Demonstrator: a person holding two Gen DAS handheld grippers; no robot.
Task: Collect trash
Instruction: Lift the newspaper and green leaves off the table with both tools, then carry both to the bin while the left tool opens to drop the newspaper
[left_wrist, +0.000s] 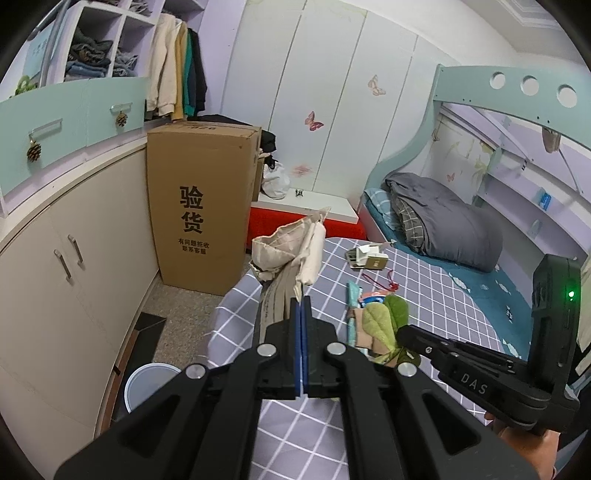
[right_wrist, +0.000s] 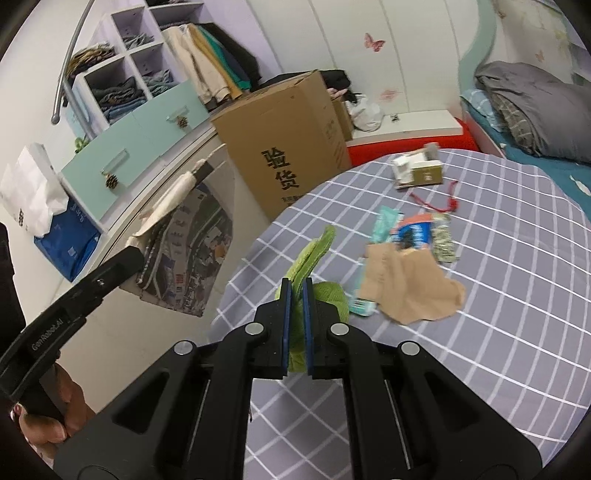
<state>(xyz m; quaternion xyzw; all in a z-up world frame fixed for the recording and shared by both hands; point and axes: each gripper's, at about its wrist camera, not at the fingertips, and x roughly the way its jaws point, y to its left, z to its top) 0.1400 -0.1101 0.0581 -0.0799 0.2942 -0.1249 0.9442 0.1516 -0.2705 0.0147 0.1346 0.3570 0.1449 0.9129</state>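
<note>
1. The left gripper (left_wrist: 301, 301) is clamped on the top edge of a canvas tote bag (left_wrist: 291, 254), its blue pads pressed together with the cloth between them; the bag hangs off the near-left edge of the bed, and its printed side (right_wrist: 184, 251) shows in the right wrist view.
2. The right gripper (right_wrist: 297, 286) is closed narrowly on a green leaf-shaped cloth (right_wrist: 314, 258), held just above the grey checked bedsheet (right_wrist: 498, 332).
3. Just beyond, to the right, a tan paper scrap (right_wrist: 410, 291) lies on the sheet, touching a teal wrapper (right_wrist: 384, 221) and a blue-and-orange snack packet (right_wrist: 415, 232).
4. Farther on lie a red cord (right_wrist: 436, 203) and a small white and gold box (right_wrist: 419, 170).
5. A white bucket (left_wrist: 147, 384) stands on the floor, near left beside the cabinet.
6. At far left stands a tall cardboard box (left_wrist: 203, 206); at far right, a folded grey quilt (left_wrist: 447, 221).
</note>
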